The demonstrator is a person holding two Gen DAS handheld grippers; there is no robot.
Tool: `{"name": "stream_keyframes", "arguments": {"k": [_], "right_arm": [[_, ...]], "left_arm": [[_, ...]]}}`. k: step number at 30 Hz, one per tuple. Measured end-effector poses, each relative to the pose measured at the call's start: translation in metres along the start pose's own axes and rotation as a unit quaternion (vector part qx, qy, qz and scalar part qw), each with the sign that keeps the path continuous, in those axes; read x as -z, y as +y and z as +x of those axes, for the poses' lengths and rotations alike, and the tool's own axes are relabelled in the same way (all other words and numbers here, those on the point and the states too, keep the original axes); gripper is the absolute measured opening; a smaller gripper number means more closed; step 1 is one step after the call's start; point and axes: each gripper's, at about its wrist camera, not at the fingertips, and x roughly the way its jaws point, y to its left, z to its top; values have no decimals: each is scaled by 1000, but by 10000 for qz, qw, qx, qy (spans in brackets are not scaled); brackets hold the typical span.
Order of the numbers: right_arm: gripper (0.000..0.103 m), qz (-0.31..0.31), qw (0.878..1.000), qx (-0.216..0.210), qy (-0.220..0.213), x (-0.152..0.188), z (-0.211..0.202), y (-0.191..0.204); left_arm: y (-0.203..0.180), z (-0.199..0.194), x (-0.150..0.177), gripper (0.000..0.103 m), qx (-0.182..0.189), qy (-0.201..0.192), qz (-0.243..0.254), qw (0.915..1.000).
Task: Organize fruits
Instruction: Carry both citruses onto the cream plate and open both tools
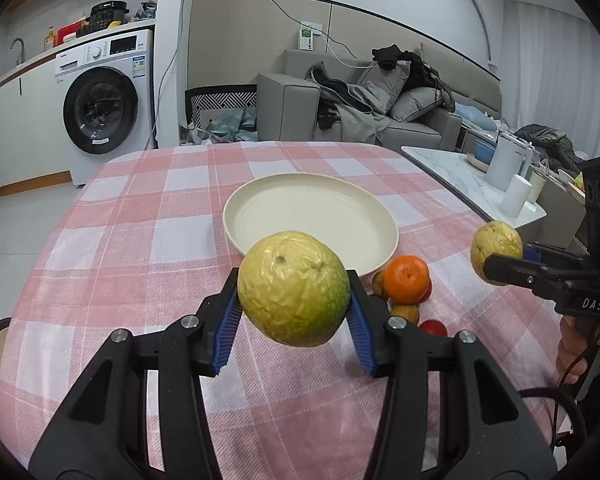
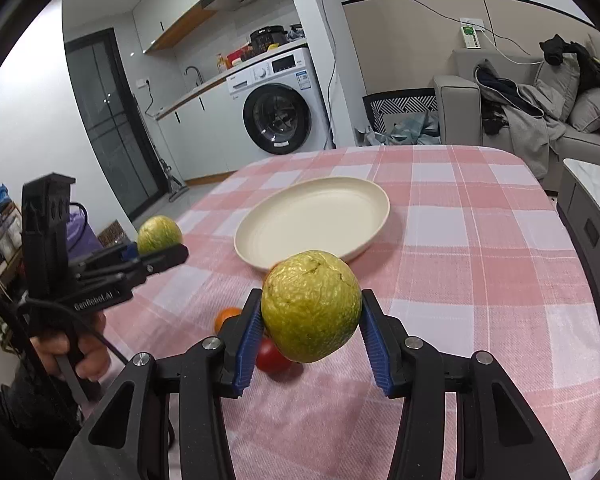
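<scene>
Near the plate (image 1: 236, 236), above the tablecloth (image 1: 140, 240), each gripper clamps a guava: left gripper (image 1: 294, 304) one guava (image 1: 294, 288), right gripper (image 2: 311, 320) another guava (image 2: 311, 306).

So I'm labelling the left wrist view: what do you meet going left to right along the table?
Left gripper holding a yellow-green fruit → orange → second yellow-green fruit in the right gripper.

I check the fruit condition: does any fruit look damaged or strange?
Both held green fruits, in the left gripper and the right gripper, have wrinkled, shrivelled skin. No spill shows.
</scene>
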Motion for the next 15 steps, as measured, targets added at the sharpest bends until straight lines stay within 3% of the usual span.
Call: {"name": "stream_keyframes", "arguments": {"k": [15], "right_arm": [[48,277,9994,78,-181,-33,31,-9]], "left_arm": [[-3,42,-20,46,12,-110,146,9998]]}}
